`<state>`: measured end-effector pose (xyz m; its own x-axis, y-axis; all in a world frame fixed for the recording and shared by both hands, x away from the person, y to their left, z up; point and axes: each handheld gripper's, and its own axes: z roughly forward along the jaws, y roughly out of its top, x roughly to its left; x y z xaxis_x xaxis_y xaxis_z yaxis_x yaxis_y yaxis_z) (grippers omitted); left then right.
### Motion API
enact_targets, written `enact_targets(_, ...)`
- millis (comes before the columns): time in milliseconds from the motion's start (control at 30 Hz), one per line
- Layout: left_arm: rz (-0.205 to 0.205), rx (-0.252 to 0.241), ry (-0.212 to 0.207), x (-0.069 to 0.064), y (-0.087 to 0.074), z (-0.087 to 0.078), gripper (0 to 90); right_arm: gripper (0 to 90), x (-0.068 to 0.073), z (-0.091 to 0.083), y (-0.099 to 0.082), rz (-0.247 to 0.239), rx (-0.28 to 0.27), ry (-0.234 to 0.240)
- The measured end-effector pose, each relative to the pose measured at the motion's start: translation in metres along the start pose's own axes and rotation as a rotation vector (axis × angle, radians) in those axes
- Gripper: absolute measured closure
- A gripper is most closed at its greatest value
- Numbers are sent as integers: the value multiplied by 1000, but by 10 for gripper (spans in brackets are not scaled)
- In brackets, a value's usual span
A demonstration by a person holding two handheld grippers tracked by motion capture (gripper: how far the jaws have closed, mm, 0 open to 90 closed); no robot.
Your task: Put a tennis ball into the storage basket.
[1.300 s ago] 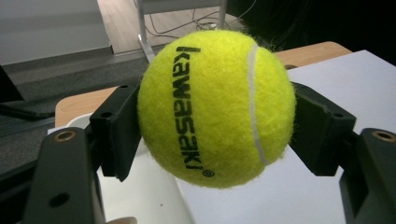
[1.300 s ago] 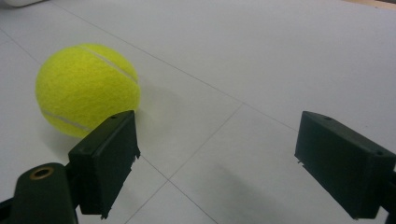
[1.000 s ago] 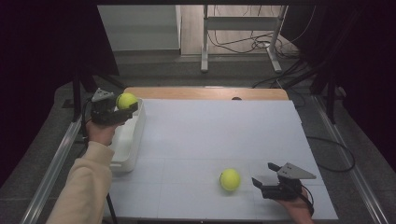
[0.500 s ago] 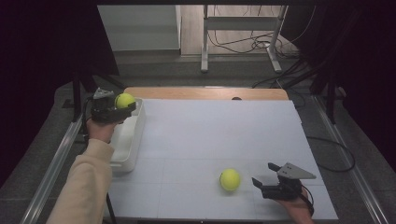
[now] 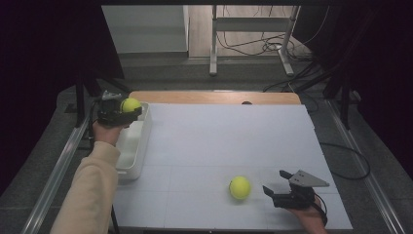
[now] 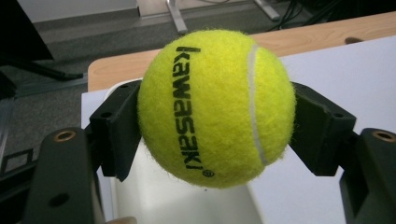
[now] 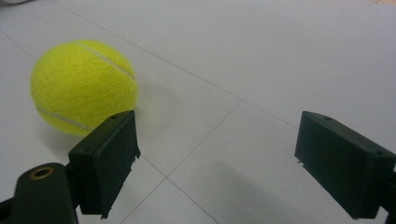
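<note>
Gripping a fuzzy yellow-green tennis ball between its two blocky black jaws, the left gripper sits at the upper left of the high view, over the far end of a smooth white rectangular bin. In the left gripper view the held ball is a felted sphere with a pale curved seam running top to bottom at its right side and black printed lettering running top to bottom at its left; a round ball has no long axis.

At the lower right of the high view, the right gripper rests with jaws spread apart and nothing between them. A second tennis ball lies on the matte white table sheet, just left of that gripper, beside its left jaw in the right gripper view.
</note>
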<state>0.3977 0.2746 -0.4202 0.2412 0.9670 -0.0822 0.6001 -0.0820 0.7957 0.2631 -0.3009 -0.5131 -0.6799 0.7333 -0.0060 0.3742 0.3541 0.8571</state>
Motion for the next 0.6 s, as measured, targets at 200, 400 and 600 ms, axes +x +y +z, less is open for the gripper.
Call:
enact_targets(200, -5, 28, 19, 5, -1, 9, 267, 140, 0, 0, 0, 1, 1, 0)
enact_targets(400, -7, 69, 17, 4, -2, 17, 266, 140, -1, 0, 0, 5, 3, -2)
enact_targets(600, -2, 100, 31, 2, -1, 22, 266, 140, -1, 0, 0, 3, 4, -3)
